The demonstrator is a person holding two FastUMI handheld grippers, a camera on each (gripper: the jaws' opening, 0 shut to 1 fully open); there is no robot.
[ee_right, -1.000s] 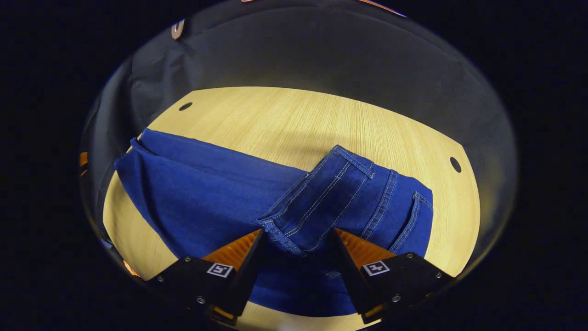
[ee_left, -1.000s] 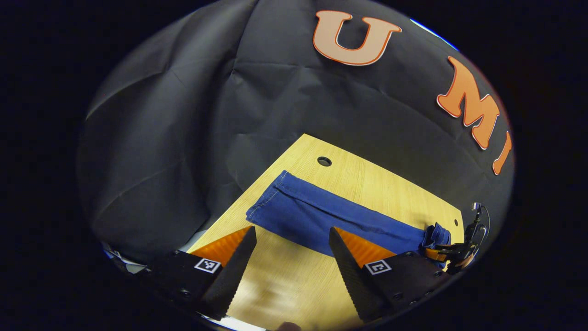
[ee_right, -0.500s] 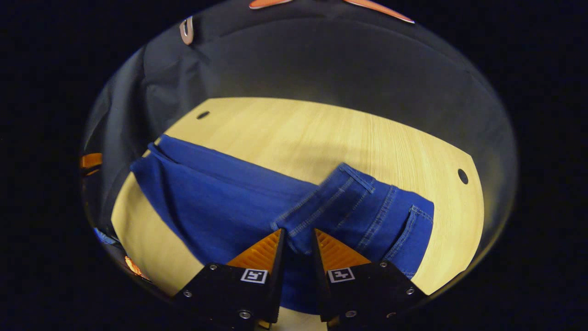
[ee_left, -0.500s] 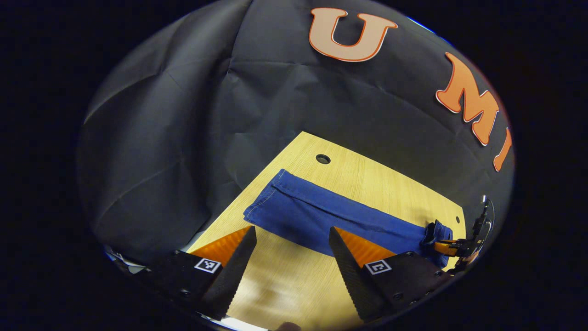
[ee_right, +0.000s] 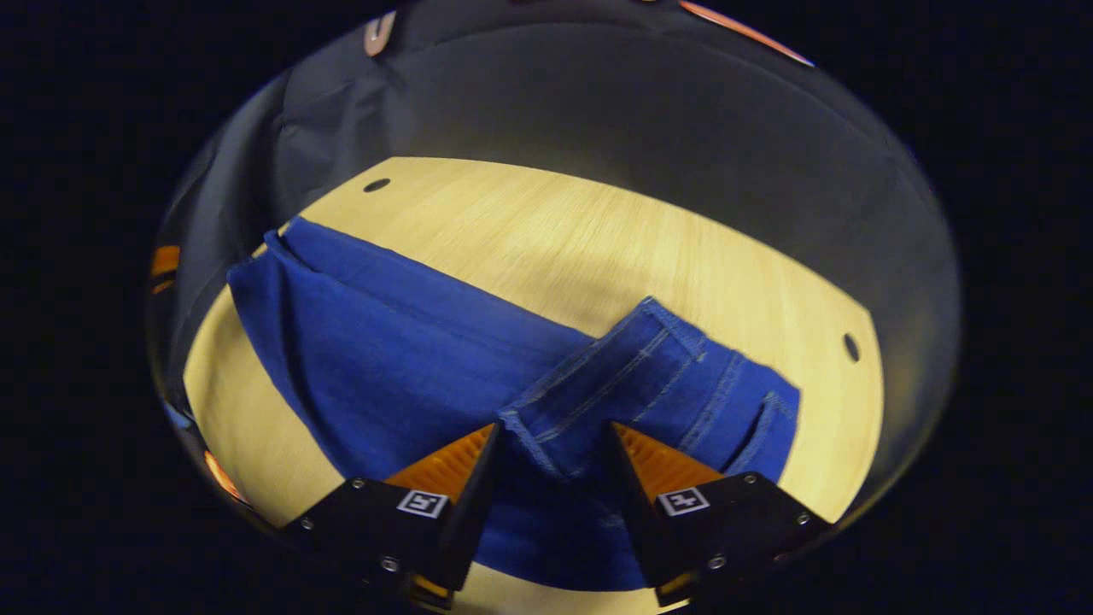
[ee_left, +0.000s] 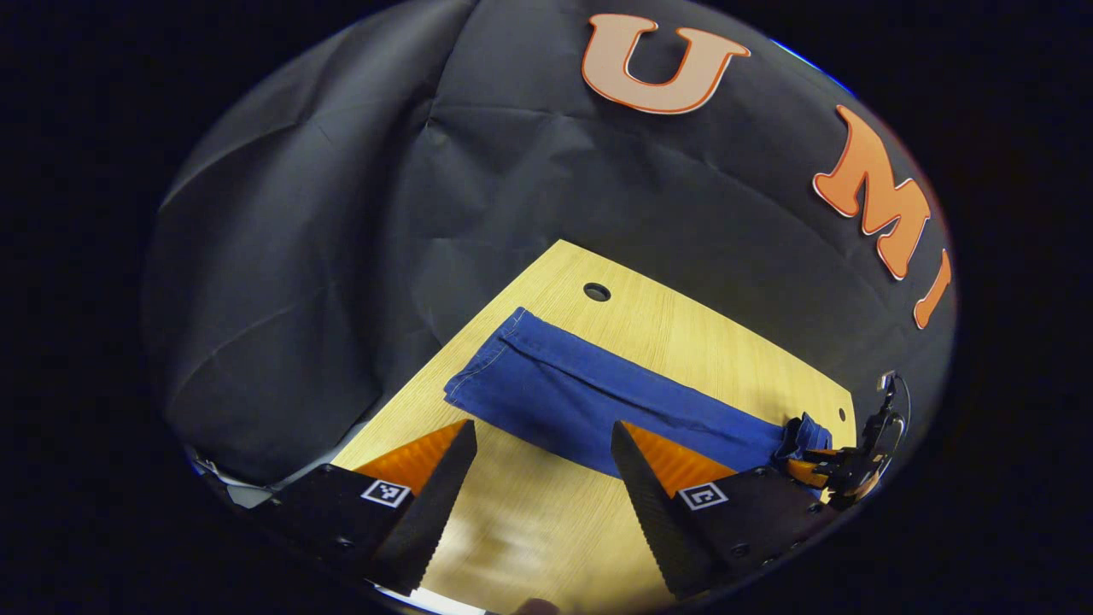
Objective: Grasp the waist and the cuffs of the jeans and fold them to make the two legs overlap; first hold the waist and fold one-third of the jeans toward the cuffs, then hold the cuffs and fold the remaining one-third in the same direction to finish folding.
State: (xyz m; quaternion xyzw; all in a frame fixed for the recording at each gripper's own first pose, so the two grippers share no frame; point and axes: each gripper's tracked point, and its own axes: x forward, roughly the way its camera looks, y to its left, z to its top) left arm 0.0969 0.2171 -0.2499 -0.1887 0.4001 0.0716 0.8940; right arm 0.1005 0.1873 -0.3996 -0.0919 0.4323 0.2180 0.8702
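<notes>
Between right gripper (ee_right: 551,448) fingers – jeans (ee_right: 401,359) waist corner, legs stretching left

Two low oblique views, shared jeans (ee_left: 589,401)

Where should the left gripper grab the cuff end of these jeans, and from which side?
Take the jeans at the cuff hem, coming in from the open table in front of the left gripper. The two legs lie flat and stacked there, and the hem edge faces bare wood, so one finger could probably slide under both layers.
</notes>
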